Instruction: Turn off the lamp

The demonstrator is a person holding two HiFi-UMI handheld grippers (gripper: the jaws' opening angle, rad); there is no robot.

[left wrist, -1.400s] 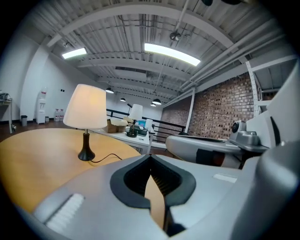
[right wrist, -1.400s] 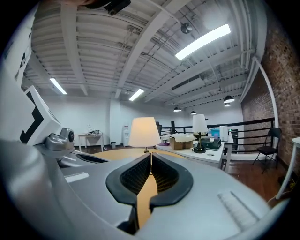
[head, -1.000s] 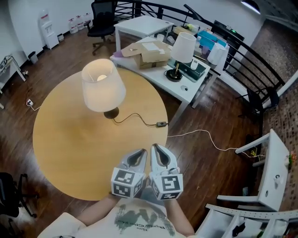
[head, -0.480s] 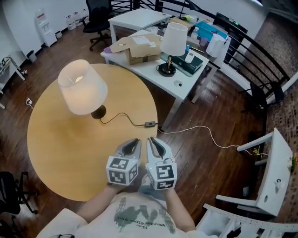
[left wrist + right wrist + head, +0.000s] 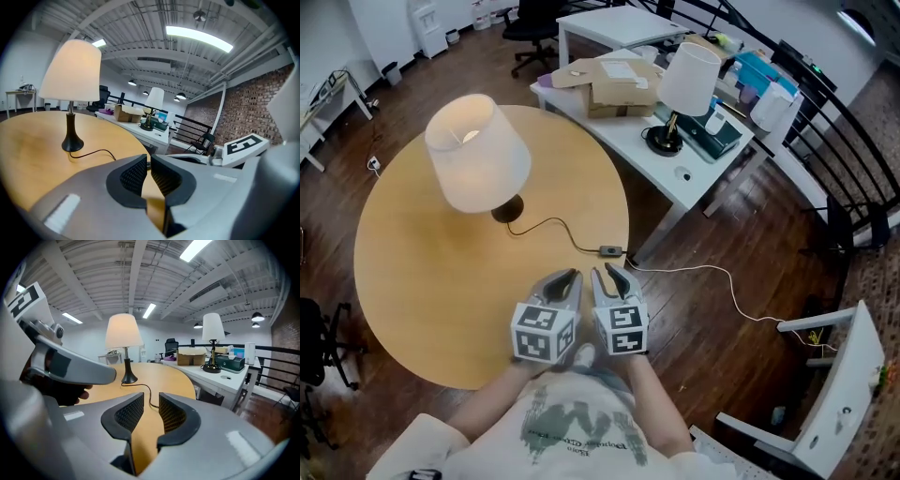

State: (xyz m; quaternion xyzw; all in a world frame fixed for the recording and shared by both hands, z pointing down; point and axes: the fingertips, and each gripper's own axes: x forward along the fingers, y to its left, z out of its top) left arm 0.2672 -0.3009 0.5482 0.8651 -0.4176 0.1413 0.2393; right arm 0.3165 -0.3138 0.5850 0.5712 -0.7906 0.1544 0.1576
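The lamp, with a white shade and a dark base, stands lit on the round wooden table. Its cord runs right to an inline switch near the table's edge. Both grippers hover side by side over the near edge, just short of the switch. My left gripper is shut and empty, and the lamp is ahead to its left. My right gripper is opening, with nothing between its pads. Beyond it the cord leads to the lamp.
A white desk to the right carries a second, unlit lamp, a cardboard box and other clutter. A white cable trails over the wooden floor. A black railing runs behind, and white furniture stands at lower right.
Both grippers have moved forward and lower over the table's near edge, closer to the cord switch. The right jaws have parted. The lamp stays lit.
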